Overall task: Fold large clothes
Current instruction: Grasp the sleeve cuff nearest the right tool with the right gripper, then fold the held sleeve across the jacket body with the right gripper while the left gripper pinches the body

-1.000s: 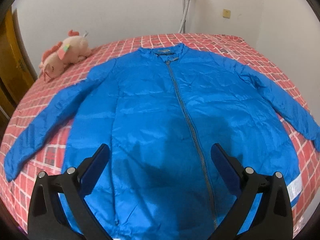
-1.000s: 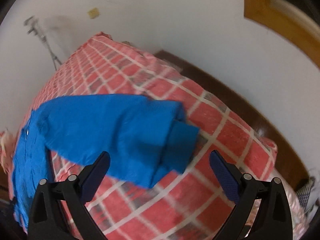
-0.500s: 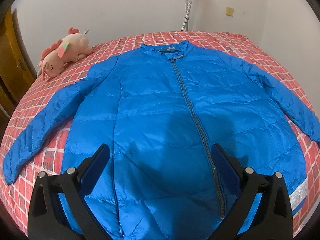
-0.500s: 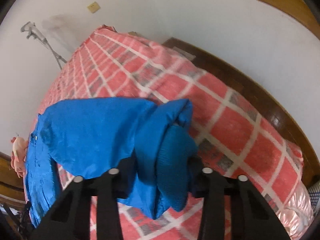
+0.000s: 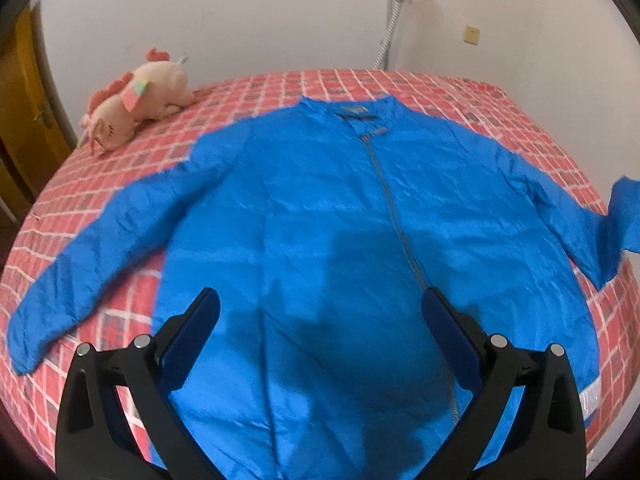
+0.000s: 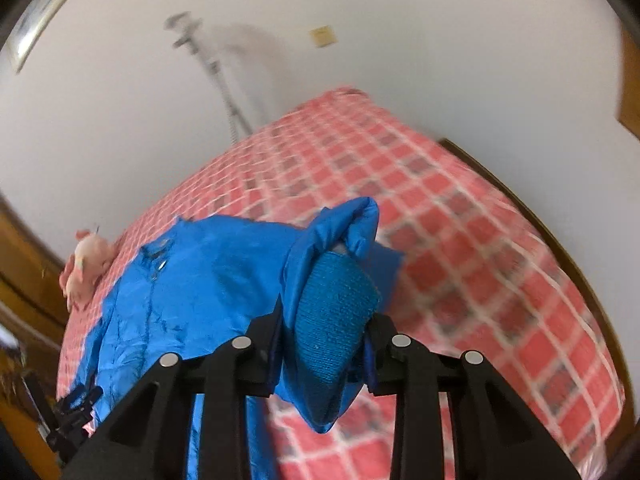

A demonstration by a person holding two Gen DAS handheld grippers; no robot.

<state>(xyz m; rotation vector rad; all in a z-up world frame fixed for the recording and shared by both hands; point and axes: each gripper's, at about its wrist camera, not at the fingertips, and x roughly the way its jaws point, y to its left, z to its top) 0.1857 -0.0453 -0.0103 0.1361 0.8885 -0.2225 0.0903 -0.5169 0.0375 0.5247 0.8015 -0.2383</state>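
Note:
A large blue zip jacket [image 5: 320,220] lies front up on a red checked bed [image 5: 280,88], collar at the far side, left sleeve [image 5: 88,256] spread out flat. My left gripper [image 5: 320,316] is open and empty above the jacket's lower front. My right gripper [image 6: 326,332] is shut on the knit cuff of the right sleeve [image 6: 332,304] and holds it lifted off the bed. The raised sleeve end shows at the right edge of the left wrist view [image 5: 624,216].
A pink plush toy [image 5: 136,100] lies at the far left corner of the bed. A white wall with a hose [image 5: 392,12] runs behind. A wooden door [image 5: 20,112] stands at left. A wooden bed frame [image 6: 540,216] edges the right side.
My right gripper closed on the right sleeve's cuff and lifted it off the bed, swinging toward the jacket body. My left gripper stayed open and drew back slightly.

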